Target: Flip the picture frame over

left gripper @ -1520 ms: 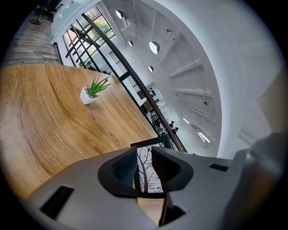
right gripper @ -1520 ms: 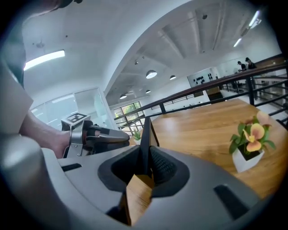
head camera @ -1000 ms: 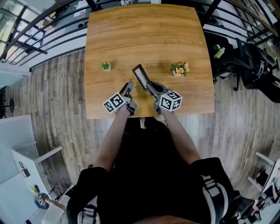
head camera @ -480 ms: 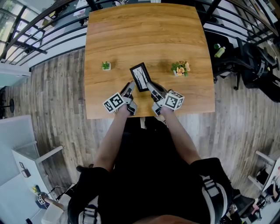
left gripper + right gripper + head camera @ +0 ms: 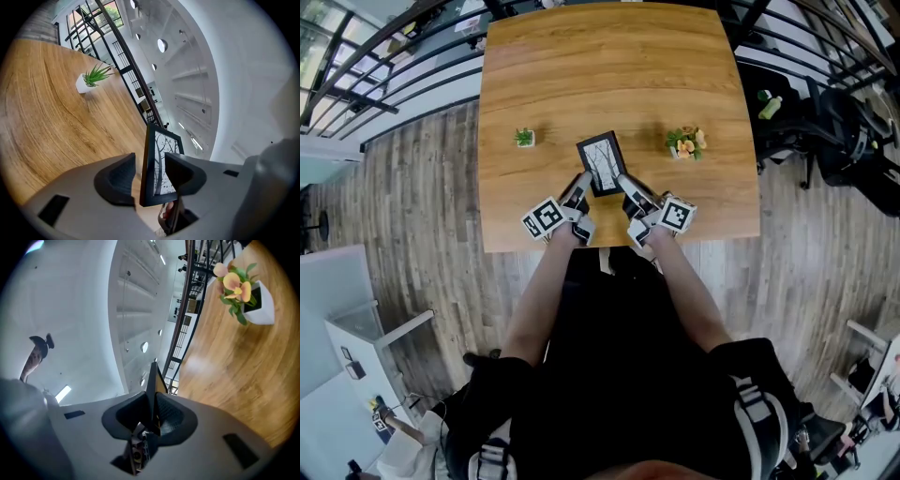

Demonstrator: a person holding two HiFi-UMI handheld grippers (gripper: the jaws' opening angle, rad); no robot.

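Observation:
The black picture frame [image 5: 602, 161] is held just above the wooden table [image 5: 609, 66], its white tree picture facing up. My right gripper [image 5: 625, 186] is shut on the frame's near right edge. In the right gripper view the frame [image 5: 152, 378] shows edge-on, pinched between that gripper's [image 5: 153, 401] pads. My left gripper [image 5: 580, 187] is at the frame's near left corner. In the left gripper view the frame [image 5: 161, 154] stands between that gripper's [image 5: 150, 161] jaws, which have just been opening. A gap shows at the left pad [image 5: 123, 176].
A small green plant in a white pot [image 5: 524, 139] [image 5: 91, 79] stands left of the frame. A pot of orange flowers [image 5: 685, 143] [image 5: 243, 294] stands to its right. The table's front edge runs just below both grippers. Black railings line the far side.
The frame has turned from a steep tilt showing its dark back to picture side up. The right gripper rolled with it. The left gripper stayed in place.

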